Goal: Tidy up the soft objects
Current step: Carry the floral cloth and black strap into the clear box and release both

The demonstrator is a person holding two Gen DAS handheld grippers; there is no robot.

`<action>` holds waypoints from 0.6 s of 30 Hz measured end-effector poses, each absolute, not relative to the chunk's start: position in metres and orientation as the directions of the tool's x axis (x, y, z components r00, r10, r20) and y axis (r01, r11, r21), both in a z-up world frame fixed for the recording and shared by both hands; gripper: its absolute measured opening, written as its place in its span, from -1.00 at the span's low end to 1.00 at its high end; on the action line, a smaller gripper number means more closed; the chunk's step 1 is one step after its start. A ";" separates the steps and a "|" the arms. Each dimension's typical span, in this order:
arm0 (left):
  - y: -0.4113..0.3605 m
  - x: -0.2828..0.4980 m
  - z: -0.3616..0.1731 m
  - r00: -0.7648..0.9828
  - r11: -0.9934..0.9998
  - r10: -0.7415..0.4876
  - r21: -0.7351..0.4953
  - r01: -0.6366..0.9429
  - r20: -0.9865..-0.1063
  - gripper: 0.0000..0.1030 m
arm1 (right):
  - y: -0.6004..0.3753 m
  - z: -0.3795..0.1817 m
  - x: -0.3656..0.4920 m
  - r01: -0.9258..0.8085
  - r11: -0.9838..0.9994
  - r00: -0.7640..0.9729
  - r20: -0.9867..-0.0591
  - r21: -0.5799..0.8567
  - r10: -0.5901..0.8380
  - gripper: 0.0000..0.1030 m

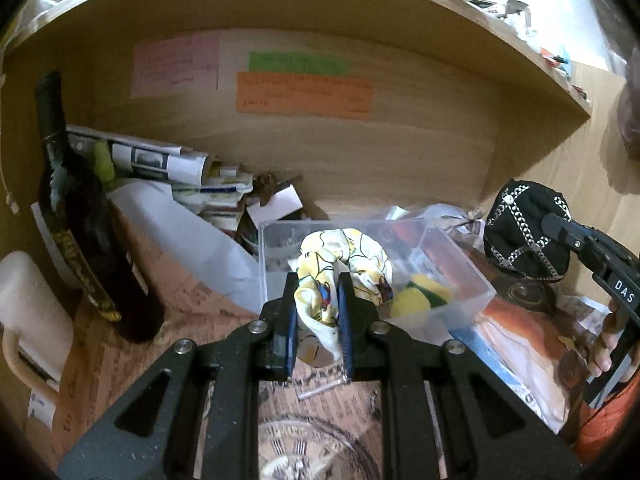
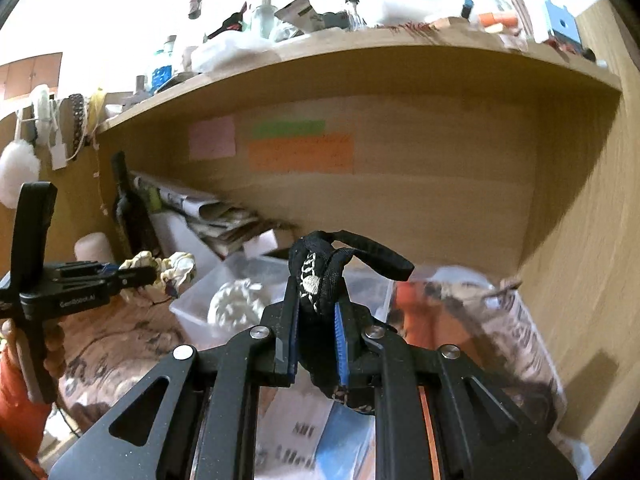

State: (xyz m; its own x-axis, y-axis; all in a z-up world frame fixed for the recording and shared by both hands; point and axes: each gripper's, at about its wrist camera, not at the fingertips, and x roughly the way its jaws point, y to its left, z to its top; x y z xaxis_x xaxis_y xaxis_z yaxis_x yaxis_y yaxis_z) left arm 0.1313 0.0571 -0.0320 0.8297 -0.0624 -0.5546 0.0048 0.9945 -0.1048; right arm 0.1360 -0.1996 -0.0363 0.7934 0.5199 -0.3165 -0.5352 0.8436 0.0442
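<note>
My left gripper is shut on a white and yellow patterned scrunchie and holds it above the near edge of a clear plastic box. A yellow and green soft item lies inside the box. My right gripper is shut on a black fabric item with silver chains, held in the air to the right of the box; it also shows in the left wrist view. The left gripper with the scrunchie shows at the left of the right wrist view, and a white knitted item lies in the box.
A dark wine bottle stands at the left with a white cylinder beside it. Rolled newspapers and papers lie against the wooden back wall under a shelf. Magazines lie at the right. Coloured notes stick on the wall.
</note>
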 end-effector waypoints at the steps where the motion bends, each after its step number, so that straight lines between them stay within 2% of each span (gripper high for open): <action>1: 0.057 0.136 -0.032 0.829 0.995 -0.060 -0.101 0.004 -0.556 -0.67 | -0.196 -0.035 0.141 -0.534 0.845 0.796 -0.315 0.039 0.518 -0.75; 10: 0.053 0.182 -0.042 0.804 0.996 -0.049 -0.088 -0.004 -0.593 -0.67 | -0.165 -0.040 0.177 -0.557 0.831 0.777 -0.349 0.007 0.524 -0.75; 18: 0.052 0.220 -0.069 0.753 0.997 -0.033 -0.074 -0.021 -0.658 -0.67 | -0.131 -0.064 0.213 -0.560 0.827 0.756 -0.437 -0.047 0.487 -0.75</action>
State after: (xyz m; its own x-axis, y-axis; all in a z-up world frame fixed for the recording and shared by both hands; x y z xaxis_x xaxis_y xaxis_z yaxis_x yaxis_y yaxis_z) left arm 0.2205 0.0521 -0.0692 0.7527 -0.0328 -0.6576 -0.0211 0.9970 -0.0739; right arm 0.2129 -0.1309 -0.0640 0.7560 0.4873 -0.4370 -0.5604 0.8269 -0.0474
